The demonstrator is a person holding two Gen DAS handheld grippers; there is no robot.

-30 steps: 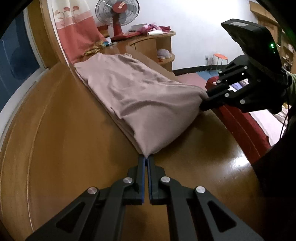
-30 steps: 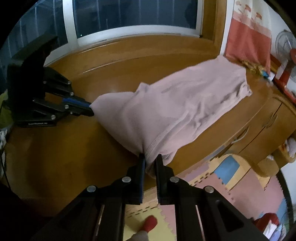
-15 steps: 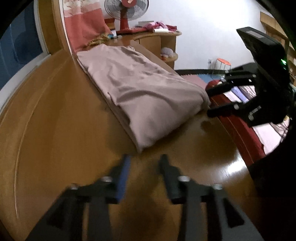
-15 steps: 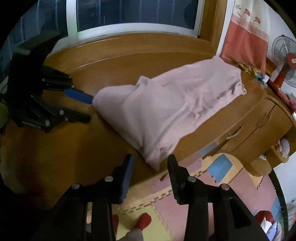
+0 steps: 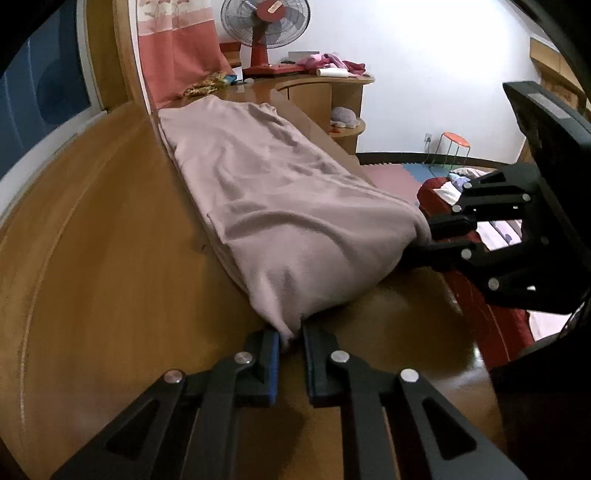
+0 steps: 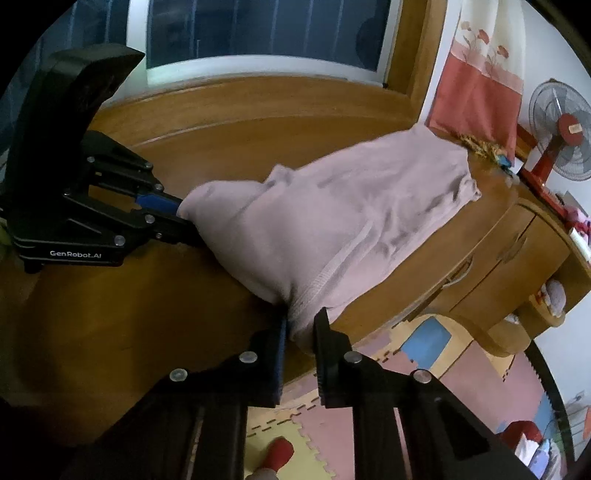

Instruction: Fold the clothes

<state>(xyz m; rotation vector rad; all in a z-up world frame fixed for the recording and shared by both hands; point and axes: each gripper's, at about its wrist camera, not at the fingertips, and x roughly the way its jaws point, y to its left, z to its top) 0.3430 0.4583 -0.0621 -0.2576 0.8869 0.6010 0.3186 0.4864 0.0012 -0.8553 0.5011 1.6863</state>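
Note:
A folded dusty-pink garment (image 5: 280, 206) lies lengthwise on the wooden tabletop (image 5: 92, 258). In the left wrist view my left gripper (image 5: 290, 334) sits at the garment's near corner, its jaws closing with the bunched cloth pinched between the pads. The right gripper (image 5: 421, 240) holds the other near corner at the right. From the right wrist view, the garment (image 6: 351, 214) stretches away toward the fan. My right gripper (image 6: 301, 321) is closing with the hemmed corner filling the gap at the table's front edge (image 6: 240, 354). The left gripper (image 6: 184, 218) bites the far-left corner.
A red fan (image 5: 264, 27) and a pink curtain (image 5: 173, 48) stand beyond the garment's far end. Drawers (image 6: 498, 251) sit under the desk at the right. Foam floor mats (image 6: 424, 350) and a person's foot (image 6: 277, 454) lie below the edge. A red bed (image 5: 480, 295) stands right.
A second ago both grippers held the near corners. Half a second ago both stood open and drawn back from the cloth. Now both have closed on the corners again.

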